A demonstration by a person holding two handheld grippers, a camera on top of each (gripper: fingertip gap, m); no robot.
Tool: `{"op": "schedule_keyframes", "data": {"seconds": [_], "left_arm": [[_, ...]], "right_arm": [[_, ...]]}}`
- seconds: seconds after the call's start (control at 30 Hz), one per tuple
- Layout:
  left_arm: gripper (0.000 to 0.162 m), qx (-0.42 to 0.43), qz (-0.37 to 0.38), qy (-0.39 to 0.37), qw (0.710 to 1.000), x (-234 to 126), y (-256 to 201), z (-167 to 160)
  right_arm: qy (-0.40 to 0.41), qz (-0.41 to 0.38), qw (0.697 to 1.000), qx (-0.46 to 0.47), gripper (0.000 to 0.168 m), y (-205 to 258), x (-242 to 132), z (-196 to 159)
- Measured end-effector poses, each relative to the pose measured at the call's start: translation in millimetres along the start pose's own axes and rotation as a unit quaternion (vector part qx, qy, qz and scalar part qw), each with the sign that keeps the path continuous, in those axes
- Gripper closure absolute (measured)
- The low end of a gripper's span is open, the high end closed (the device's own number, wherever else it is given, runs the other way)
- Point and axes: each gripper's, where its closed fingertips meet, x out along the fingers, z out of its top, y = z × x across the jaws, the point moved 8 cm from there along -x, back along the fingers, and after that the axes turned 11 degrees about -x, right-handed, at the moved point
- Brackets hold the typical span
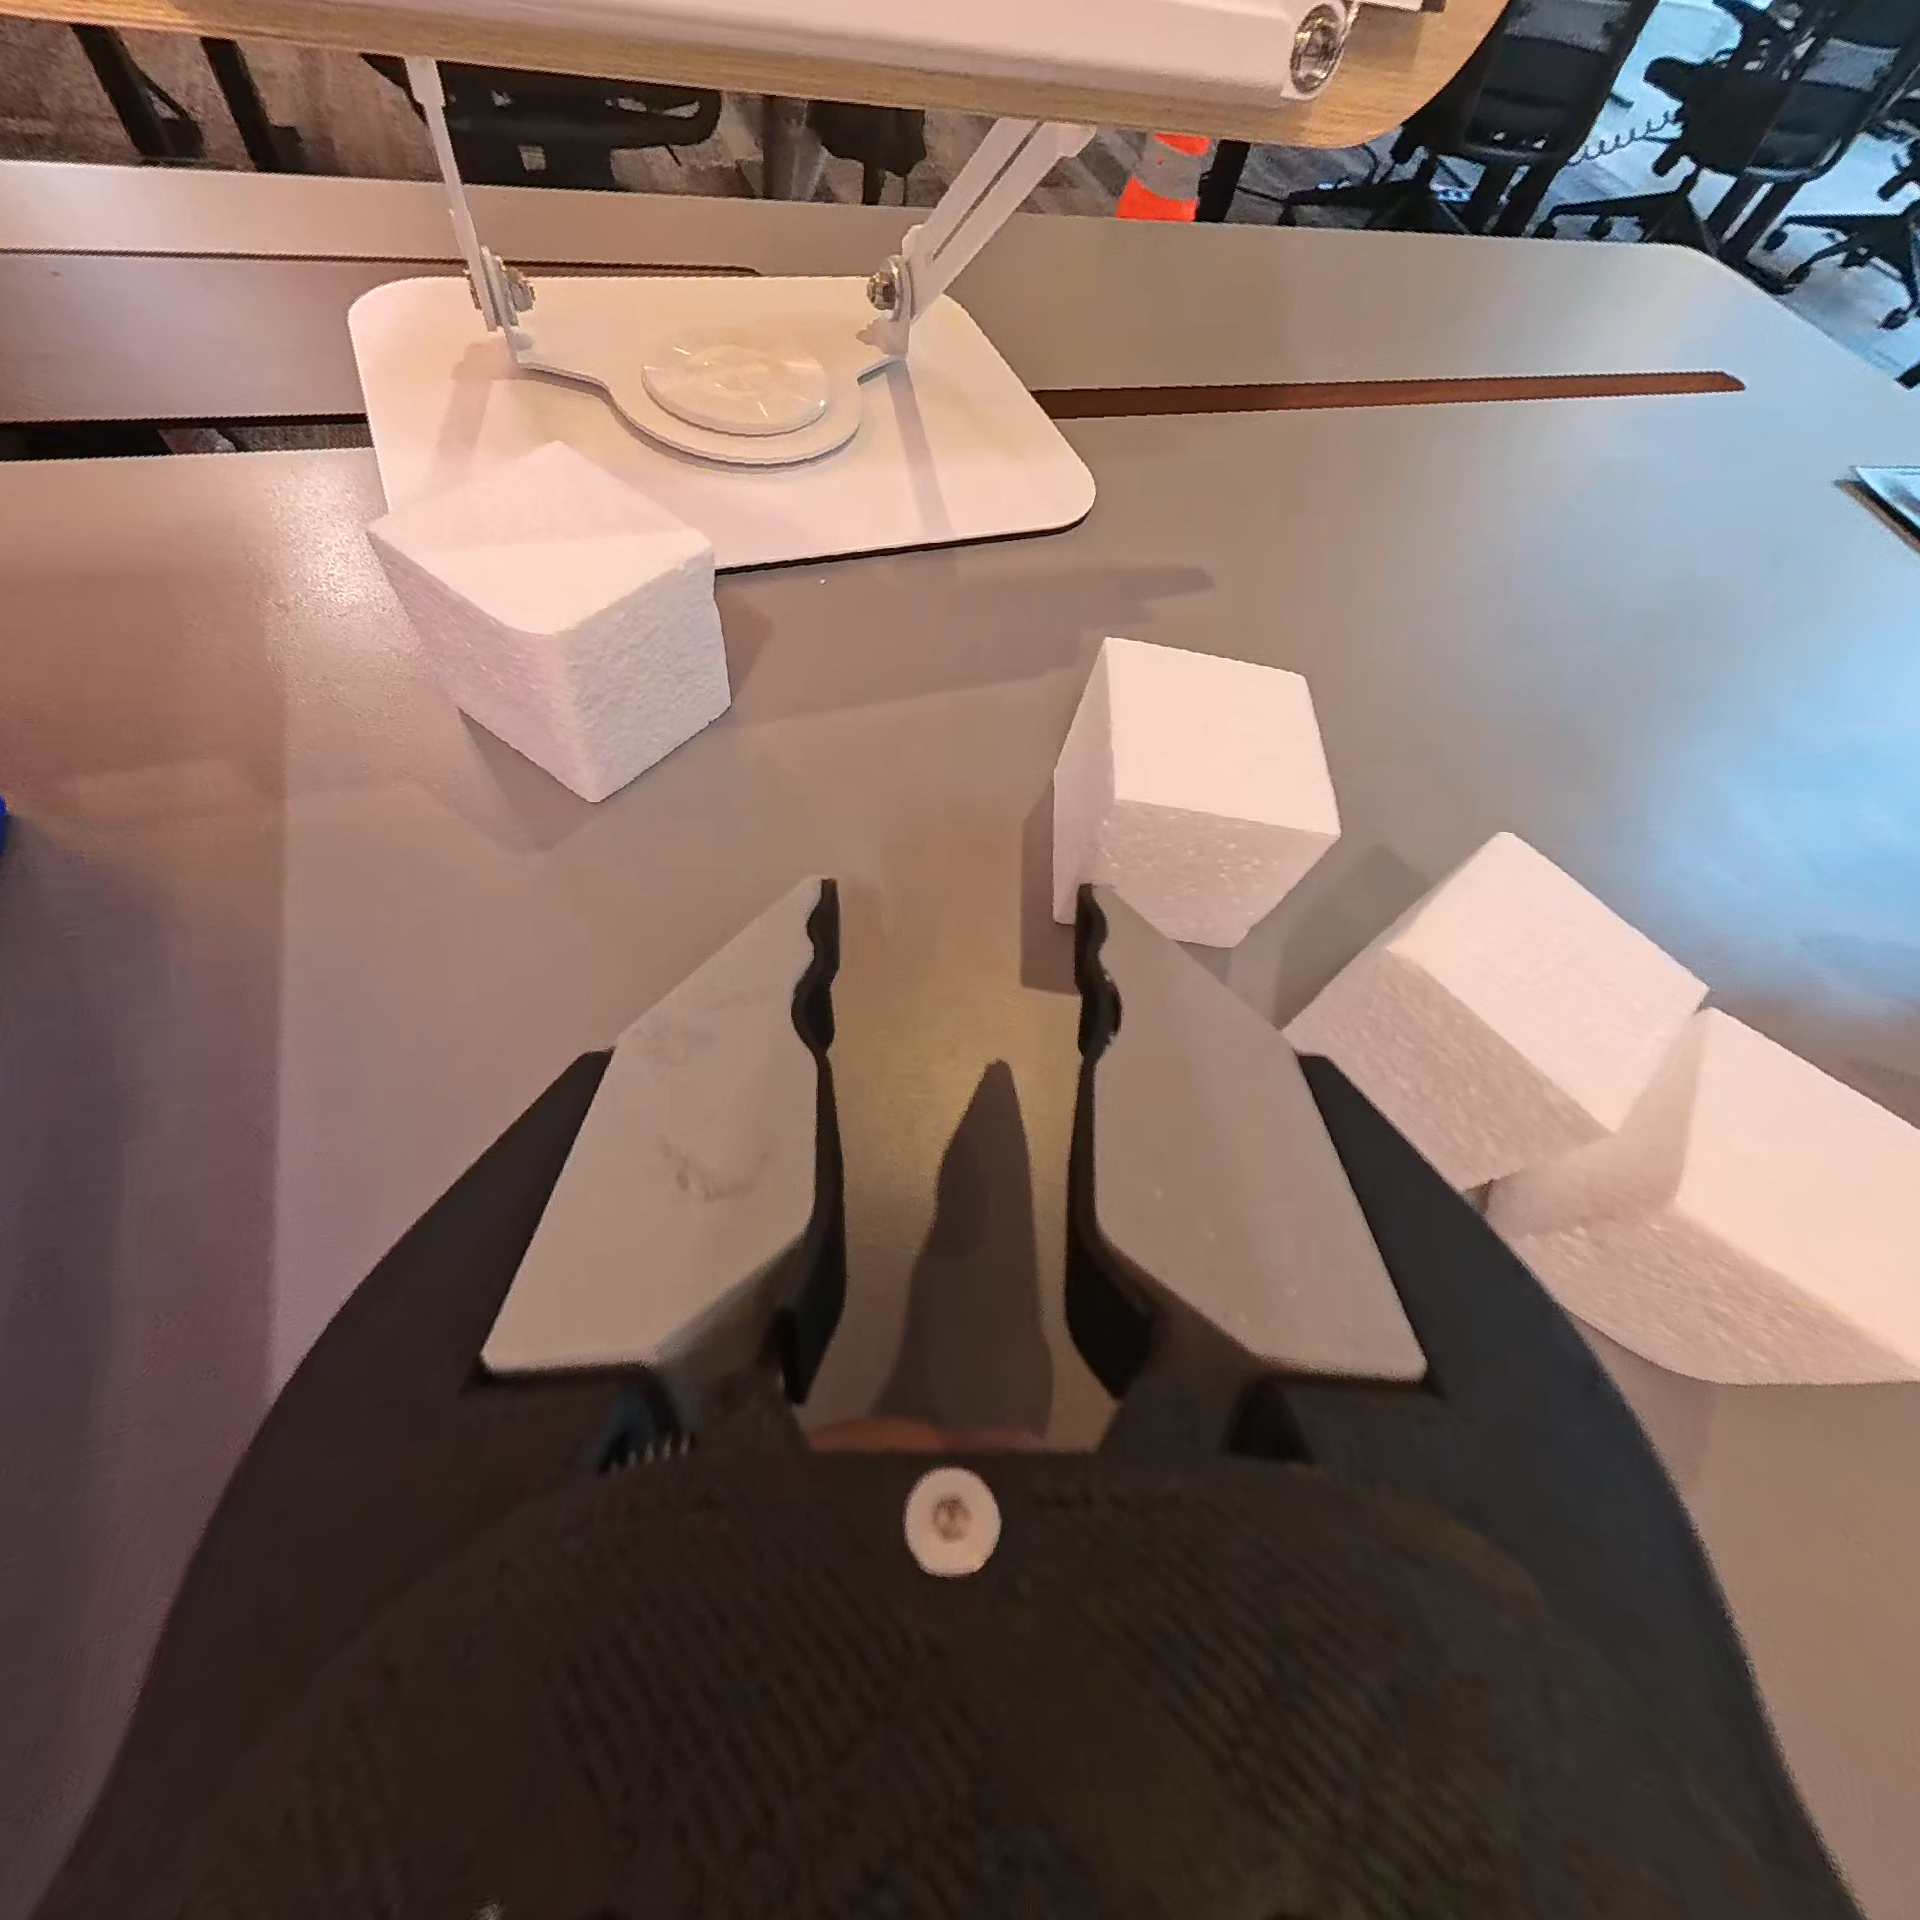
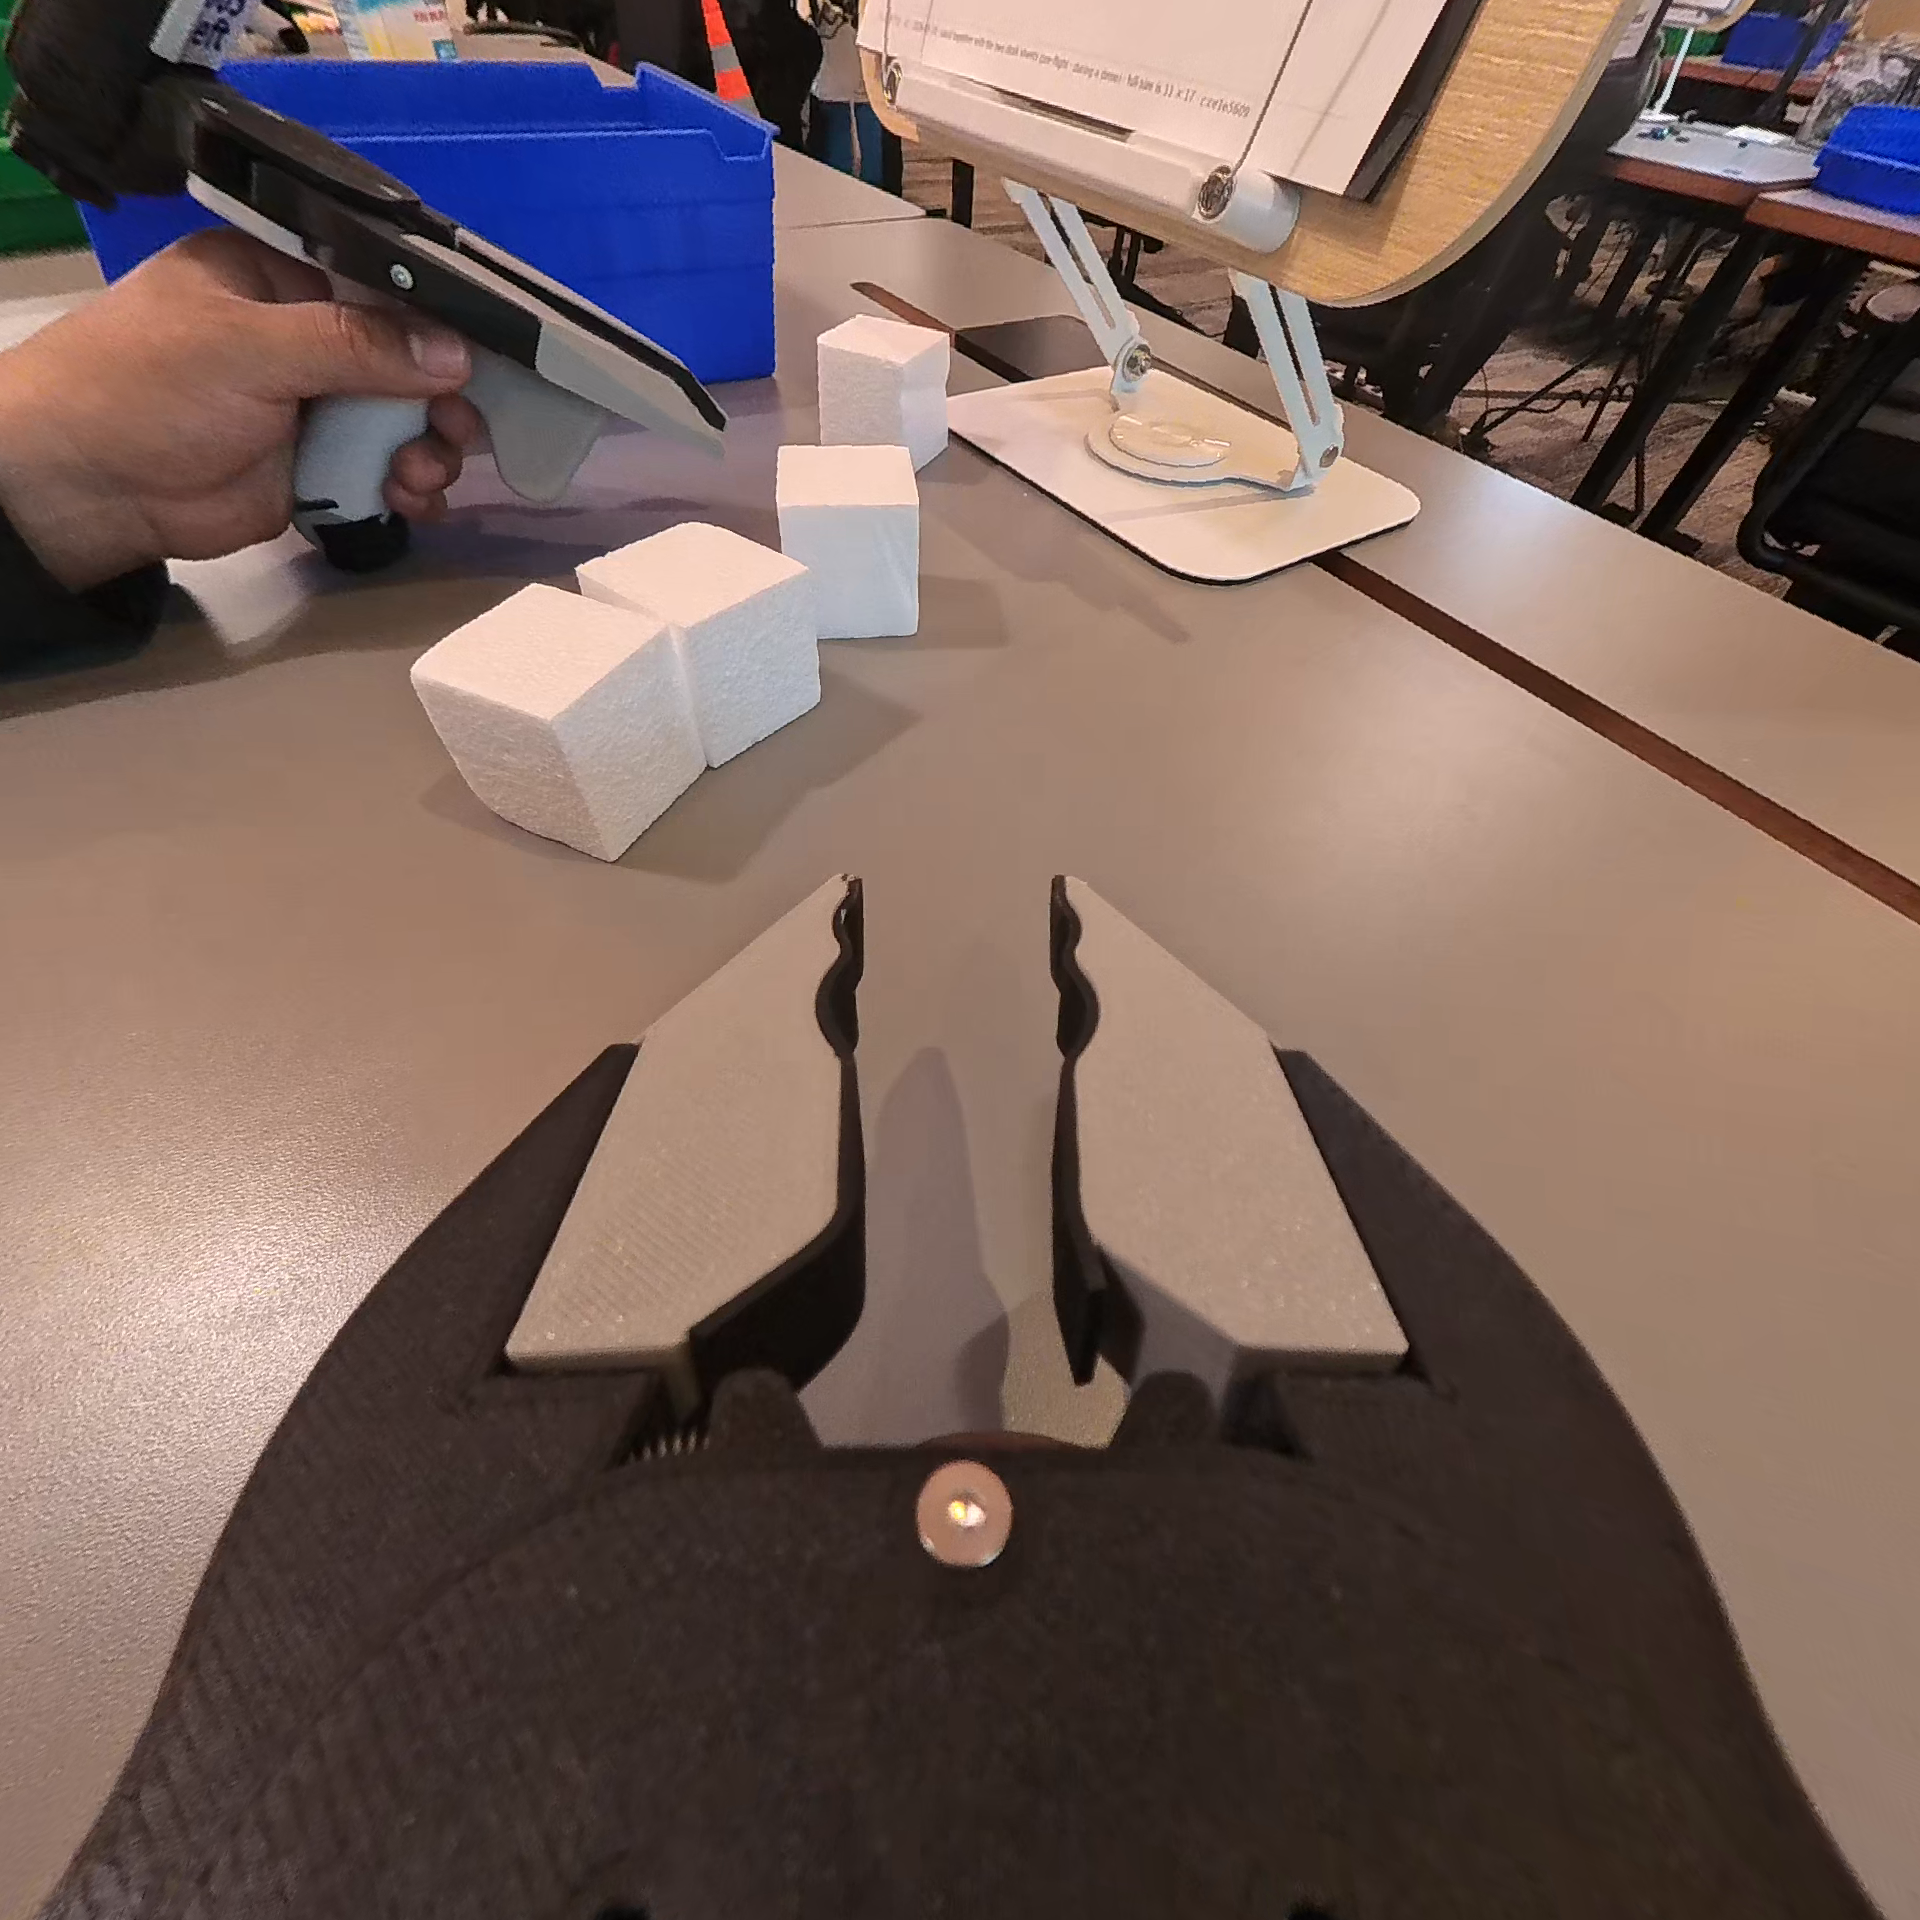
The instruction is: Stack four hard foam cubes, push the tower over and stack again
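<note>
Several white foam cubes lie apart on the grey table (image 2: 1247, 831), none stacked. One cube (image 1: 561, 623) (image 2: 883, 390) sits by the stand's base. A second cube (image 1: 1195, 790) (image 2: 852, 540) stands just beyond my left gripper's right fingertip. Two more cubes touch each other: one (image 1: 1496, 1008) (image 2: 717, 634) and the other (image 1: 1766, 1226) (image 2: 561, 717). My left gripper (image 1: 956, 914) is open and empty; it also shows in the right wrist view (image 2: 707, 416), held above the table left of the cubes. My right gripper (image 2: 954, 894) is open and empty, short of the cubes.
A white stand base (image 1: 935, 457) (image 2: 1299, 520) carries a tilted wooden board (image 2: 1455, 156) behind the cubes. A blue bin (image 2: 571, 208) stands at the back left. A person's hand (image 2: 156, 416) holds the left gripper. A dark seam (image 2: 1662, 748) crosses the table. Left tips to right tips: about 25 cm.
</note>
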Motion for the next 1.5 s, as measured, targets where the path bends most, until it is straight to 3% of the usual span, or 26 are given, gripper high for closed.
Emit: {"op": "schedule_keyframes", "data": {"seconds": [0.13,0.3,0.47,0.73,1.13,1.5], "left_arm": [[0.127,0.01,-0.053,0.012,0.999,-2.1,-8.9,-3.4],[0.162,0.043,-0.14,0.053,0.988,-2.6,-29.3,-12.9],[0.162,0.103,-0.17,0.111,0.974,4.4,-53.9,-27.4],[0.157,0.091,-0.161,0.093,0.978,21.2,-96.5,-32.2],[0.15,0.015,-0.167,0.065,0.984,10.5,-68.8,-22.0],[0.15,0.032,-0.158,0.067,0.985,9.6,-69.3,-23.3]], "right_arm": [[0.0,0.0,1.0,0.001,0.135,-0.1,-0.1,-0.1],[0.0,0.001,1.0,0.0,0.135,0.1,-0.3,0.1],[0.0,0.001,1.0,-0.001,0.135,0.3,-0.2,0.1],[0.006,0.0,1.0,-0.001,0.136,0.1,0.9,-0.4],[0.002,-0.001,1.0,0.001,0.136,-0.3,-0.3,-0.1],[0.002,0.0,1.0,-0.007,0.136,1.3,-0.2,0.3]]}}
